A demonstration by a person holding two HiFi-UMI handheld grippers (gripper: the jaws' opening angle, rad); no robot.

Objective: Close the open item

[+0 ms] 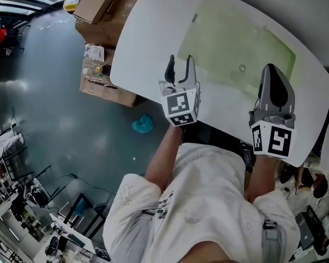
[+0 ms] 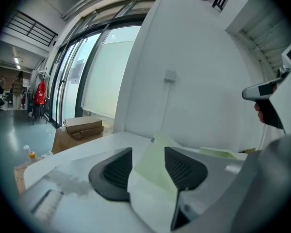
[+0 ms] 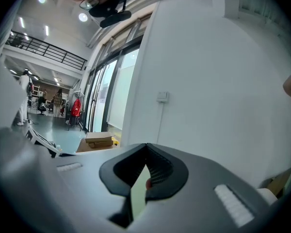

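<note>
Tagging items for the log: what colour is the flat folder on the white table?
Pale green; the folder shows best in the head view.

Daylight pours through tall windows (image 2: 82,72) and bleaches the pale worktop (image 1: 153,32). Both claw views bend and darken at their fisheye rims, with the nearest parts softly blurred.

1. Table (image 1: 148,43): white top, smooth and matt.
2. Green sheet (image 1: 236,53): thin, smooth, faint sheen, plastic-like.
3. Left gripper (image 2: 148,153): grey plastic shells; the pads (image 2: 119,171) are dark, ribbed and matt.
4. Boxes (image 1: 98,1), at 10 o'clock from the table: brown matt cardboard.
5. Floor (image 1: 49,92): blue-grey and glossy.
</note>
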